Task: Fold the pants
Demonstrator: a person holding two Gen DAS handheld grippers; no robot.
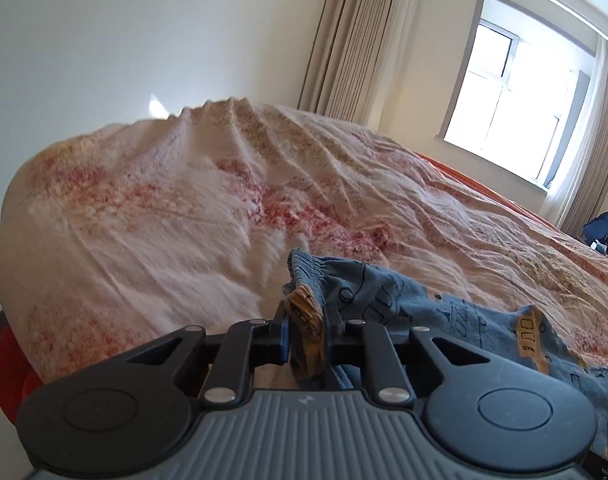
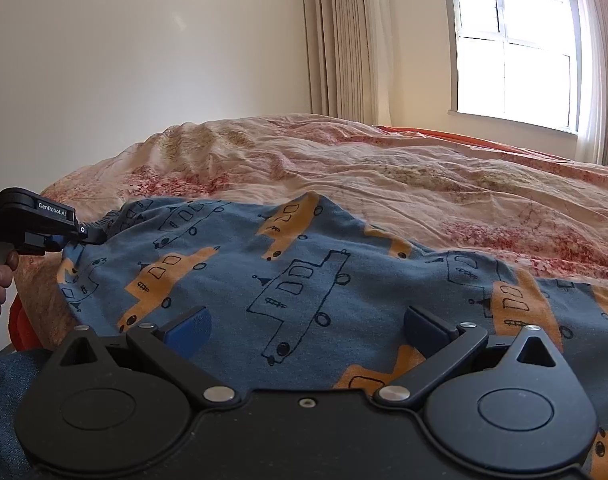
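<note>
Left wrist: left claw (image 1: 306, 330) pinches pants (image 1: 403, 296) waistband.

Wrinkled bedspread (image 1: 184, 200) beyond pants (image 2: 304, 264) lies open.

Left tool (image 1: 305, 330): black linkage arms, silver pivot screws, two round black discs, ribbed grey housing, blue pads. White "GenRobot.AI" lettering on side, seen from right wrist view. Right tool (image 2: 305, 326): same black linkage, silver screws, smooth black housing, blue pads (image 2: 190, 330).
</note>
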